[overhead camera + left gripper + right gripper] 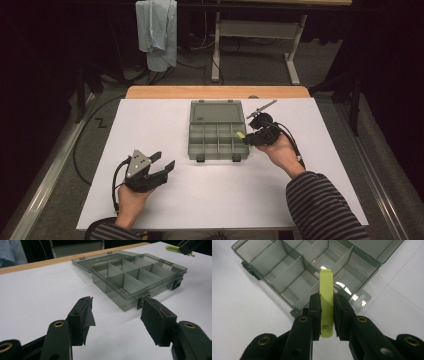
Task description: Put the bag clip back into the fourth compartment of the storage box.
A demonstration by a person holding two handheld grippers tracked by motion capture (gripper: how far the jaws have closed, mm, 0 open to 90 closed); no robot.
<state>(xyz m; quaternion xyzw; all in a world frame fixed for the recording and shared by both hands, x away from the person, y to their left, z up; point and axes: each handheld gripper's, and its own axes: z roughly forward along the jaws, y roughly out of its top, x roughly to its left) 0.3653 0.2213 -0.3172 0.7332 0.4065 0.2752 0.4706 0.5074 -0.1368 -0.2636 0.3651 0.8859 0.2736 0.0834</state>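
Our right gripper (327,315) pinches a yellow-green clip (326,302) between its pads, holding it above the right edge of the open grey compartment box (218,135); our left gripper (162,167) rests with jaws wide, holding nothing, well left of the box on the white table (150,125)

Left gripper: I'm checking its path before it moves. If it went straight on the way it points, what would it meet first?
Probably the near wall of the open organizer box, by its front latch; the left gripper points there with jaws open.
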